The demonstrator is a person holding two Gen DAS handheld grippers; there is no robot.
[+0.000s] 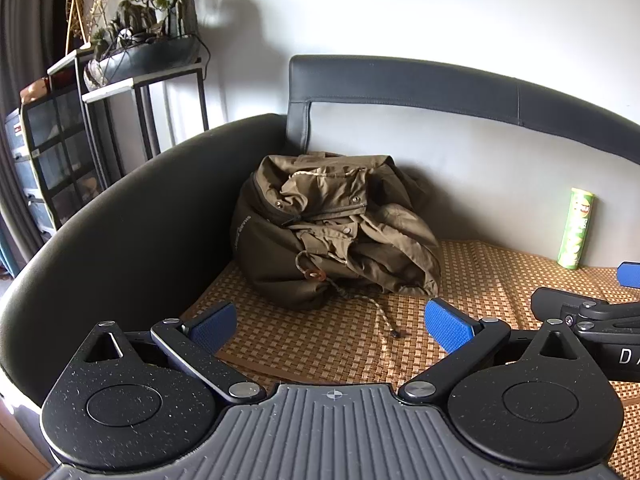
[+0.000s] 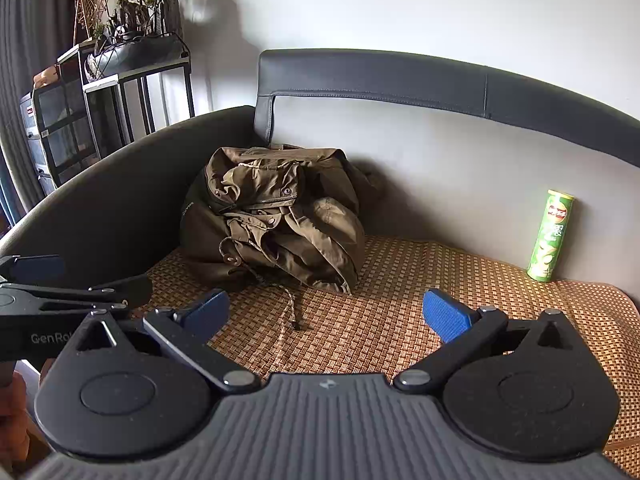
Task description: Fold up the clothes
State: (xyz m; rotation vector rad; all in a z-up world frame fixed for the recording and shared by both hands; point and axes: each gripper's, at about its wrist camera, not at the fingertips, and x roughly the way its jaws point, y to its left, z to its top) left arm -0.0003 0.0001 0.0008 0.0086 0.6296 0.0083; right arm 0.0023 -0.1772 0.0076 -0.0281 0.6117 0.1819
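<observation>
— Woven mat (image 1: 360, 344) covers the sofa seat, black armrest (image 1: 132, 216) curving round at nine o'clock. What's on it?

— An olive jacket (image 1: 332, 232), bunched in a heap in the corner at twelve o'clock, its drawstring (image 1: 380, 312) trailing toward me across the mat.

— Any containers?

— A green chip can (image 2: 552, 236) stands upright at two o'clock against the backrest, lid on; I can't tell what's inside. A dark planter (image 1: 148, 54) on the shelf (image 1: 140, 80) at ten o'clock holds rocks and a small tree.

— Your fingers?

— My left gripper (image 1: 332, 320) is spread wide, holding nothing. My right gripper (image 2: 328, 312) likewise, just short of the drawstring's tip.
</observation>
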